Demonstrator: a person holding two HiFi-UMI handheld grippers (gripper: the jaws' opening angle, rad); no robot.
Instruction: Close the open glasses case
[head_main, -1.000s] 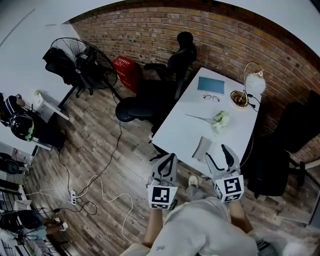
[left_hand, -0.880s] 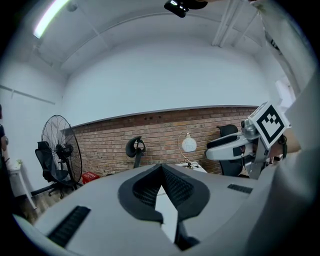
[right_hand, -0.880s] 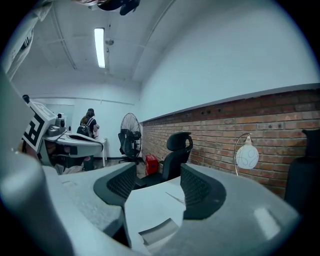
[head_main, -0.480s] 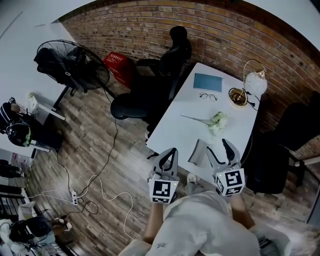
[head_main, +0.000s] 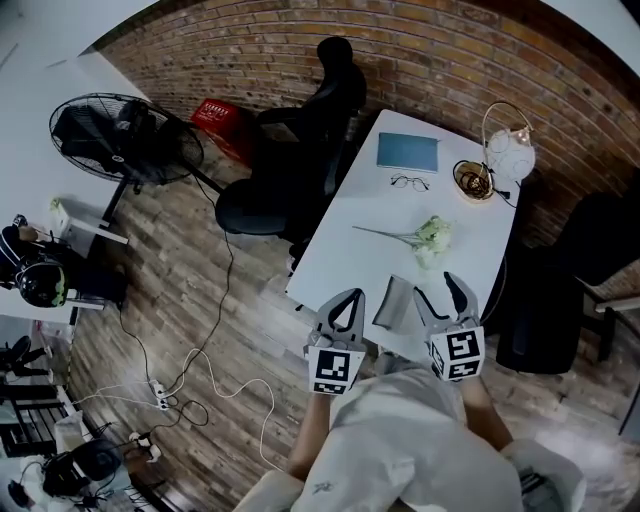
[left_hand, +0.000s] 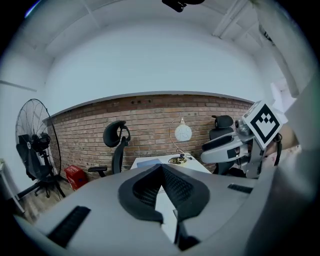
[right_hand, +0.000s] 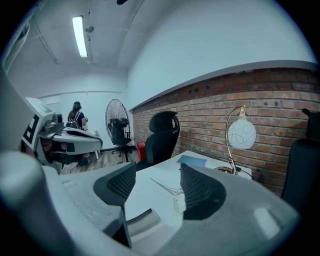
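The open grey glasses case (head_main: 394, 303) lies at the near edge of the white table (head_main: 360, 260), its lid tipped up. In the right gripper view the glasses case (right_hand: 142, 222) shows low between the jaws. My left gripper (head_main: 349, 296) is shut and empty, hovering just left of the case at the table's near corner. My right gripper (head_main: 438, 290) is open just right of the case, jaws wide apart with nothing between them. The left gripper view shows that gripper's (left_hand: 161, 170) jaw tips meeting, with the table beyond.
Further along the table lie a white flower (head_main: 431, 236), glasses (head_main: 408, 182), a blue notebook (head_main: 407, 152), a bowl (head_main: 473, 180) and a globe lamp (head_main: 508, 155). A black office chair (head_main: 290, 150) stands left of the table, another chair (head_main: 590, 260) at the right. A fan (head_main: 120, 140), red basket (head_main: 215, 115) and cables (head_main: 190, 390) occupy the floor.
The view has closed in on the table. Both grippers now sit either side of the case, the left one having shifted right towards the table corner.
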